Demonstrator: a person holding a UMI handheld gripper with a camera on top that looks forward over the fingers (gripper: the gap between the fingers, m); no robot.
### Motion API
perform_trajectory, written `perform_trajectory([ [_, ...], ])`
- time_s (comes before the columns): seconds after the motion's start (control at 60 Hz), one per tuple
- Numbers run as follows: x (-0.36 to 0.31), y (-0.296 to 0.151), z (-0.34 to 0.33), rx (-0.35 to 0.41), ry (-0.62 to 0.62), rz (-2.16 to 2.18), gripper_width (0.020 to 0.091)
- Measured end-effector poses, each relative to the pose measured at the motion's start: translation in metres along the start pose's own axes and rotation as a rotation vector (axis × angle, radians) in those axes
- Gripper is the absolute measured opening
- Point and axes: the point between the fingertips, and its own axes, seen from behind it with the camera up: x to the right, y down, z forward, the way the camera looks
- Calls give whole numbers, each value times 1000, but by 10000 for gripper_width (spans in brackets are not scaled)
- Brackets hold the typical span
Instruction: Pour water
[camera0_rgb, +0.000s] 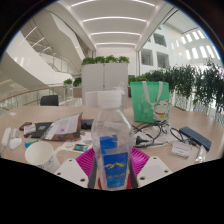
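Note:
A clear plastic water bottle (113, 150) with a blue label stands upright between my two fingers, its neck rising to about the table's middle. My gripper (113, 165) is shut on the bottle, the pink pads (87, 161) pressing both of its sides. A white paper cup (41, 156) stands on the wooden table (110, 110), to the left of my left finger and apart from the bottle.
A green bag (149, 101) stands upright beyond the bottle to the right. Papers and a booklet (62, 126) lie to the left, glasses and cables (150, 133) to the right, a dark flat case (195, 138) farther right. Green planters (105, 73) stand behind.

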Motion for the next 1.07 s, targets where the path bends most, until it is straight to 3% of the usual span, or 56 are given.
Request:
perform_trajectory([
  [0.067, -3, 8, -3, 10, -7, 39, 487],
  [0.233, -4, 25, -7, -44, 22, 63, 487],
  [0.317, -1, 28, -12, -82, 41, 93, 530],
  [0.367, 1, 34, -20, -122, 53, 106, 601],
  [0.433, -2, 37, -38, -159, 53, 116, 793],
  [0.467, -1, 35, -49, -159, 55, 120, 844],
  [0.817, -45, -28, -254, -110, 170, 145, 833],
  [1.067, -110, -74, -389, -60, 160, 103, 836],
])
